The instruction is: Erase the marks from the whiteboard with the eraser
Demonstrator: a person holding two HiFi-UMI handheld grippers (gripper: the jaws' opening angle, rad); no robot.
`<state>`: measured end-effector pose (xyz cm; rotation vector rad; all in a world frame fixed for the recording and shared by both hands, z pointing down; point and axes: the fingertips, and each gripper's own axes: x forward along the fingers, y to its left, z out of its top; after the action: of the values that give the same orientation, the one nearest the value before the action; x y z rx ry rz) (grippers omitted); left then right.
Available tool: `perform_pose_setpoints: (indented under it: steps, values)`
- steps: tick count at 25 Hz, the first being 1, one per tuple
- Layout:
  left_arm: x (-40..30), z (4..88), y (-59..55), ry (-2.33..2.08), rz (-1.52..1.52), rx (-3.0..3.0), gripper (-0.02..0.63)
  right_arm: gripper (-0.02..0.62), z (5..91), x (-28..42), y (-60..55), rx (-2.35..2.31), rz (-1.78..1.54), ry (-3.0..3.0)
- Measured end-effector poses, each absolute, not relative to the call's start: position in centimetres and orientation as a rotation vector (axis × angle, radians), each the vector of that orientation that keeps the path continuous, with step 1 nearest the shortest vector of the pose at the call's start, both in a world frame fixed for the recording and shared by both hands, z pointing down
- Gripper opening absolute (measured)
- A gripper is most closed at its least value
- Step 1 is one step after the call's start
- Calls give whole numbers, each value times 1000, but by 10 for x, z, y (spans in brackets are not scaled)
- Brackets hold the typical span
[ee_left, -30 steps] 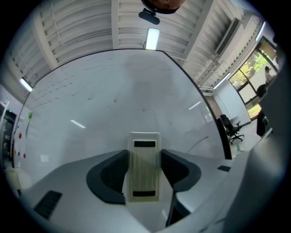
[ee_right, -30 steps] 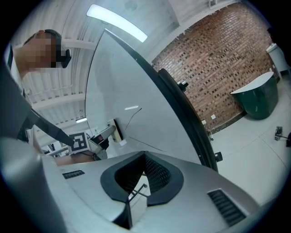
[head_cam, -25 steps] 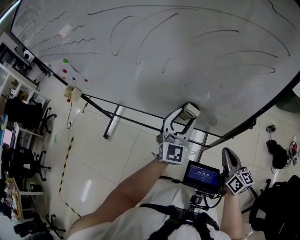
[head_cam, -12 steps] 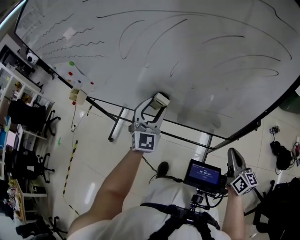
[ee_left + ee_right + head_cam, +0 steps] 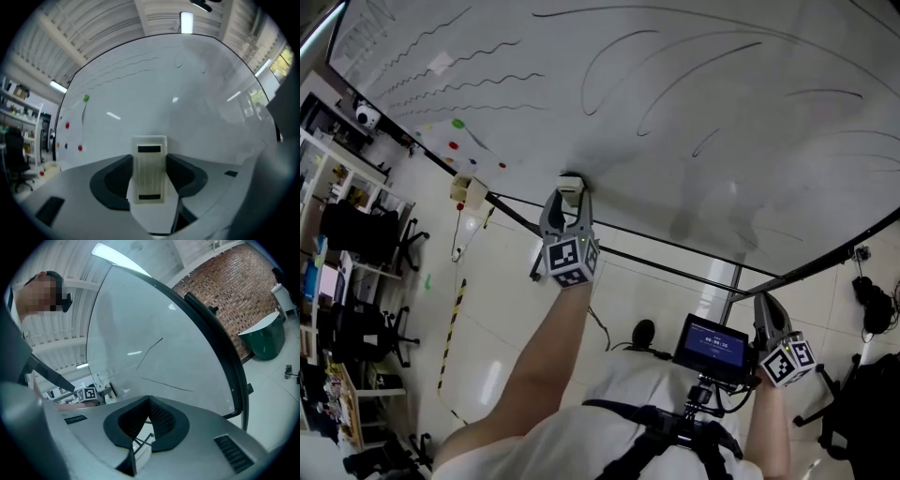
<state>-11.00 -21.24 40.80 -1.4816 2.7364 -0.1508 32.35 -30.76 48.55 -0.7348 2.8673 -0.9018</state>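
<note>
left gripper (image 5: 570, 199) is raised to the lower edge of the whiteboard (image 5: 694, 122), its jaws clamped on the pale eraser (image 5: 571, 186). in the left gripper view the eraser (image 5: 150, 171) stands upright between the two dark pads, its far end toward the board surface (image 5: 187, 103); whether it touches the board is unclear.

marks on the board: rows of wavy lines (image 5: 459, 80) at upper left, and long curved strokes (image 5: 675, 56) across the middle and right, all above and apart from the eraser. coloured magnets (image 5: 457, 123) sit just left of the eraser, near the board's corner.

right gripper (image 5: 764, 314) hangs low by the person's waist, well away from the board, jaws closed tip to tip with nothing between them (image 5: 149, 420).

around: a small screen (image 5: 711, 345) just left of the right gripper, the black stand bar (image 5: 675, 246) under the board's edge, a small tan item (image 5: 467, 190) hanging at the corner, office chairs (image 5: 356, 234) at far left, striped tape (image 5: 450, 319) on the floor. right gripper view shows a brick wall (image 5: 234, 287) and a green bin (image 5: 262, 341) beyond the board.
</note>
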Motion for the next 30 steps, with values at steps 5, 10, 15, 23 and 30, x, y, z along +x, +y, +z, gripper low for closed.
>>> perform_pose_setpoints:
  steps: [5,10,15,23,30]
  values:
    - [-92,503,-219,3050,194,-1585,250,17,486,327,-309,-771,-904,2851]
    - [-58,535,-233,3163,513,-1658,249,17,489,344,-313,-814,-919,2835]
    - [7,510,-260,3063,748,-1880,248,17,494,357,-318,-809,-929,2846]
    - [106,452,-294,2811,849,-2140,249,17,489,381,-327,-771,-921,2872]
    - [90,490,-284,2795,588,-2106,247,17,493,399,-341,-784,-904,2923]
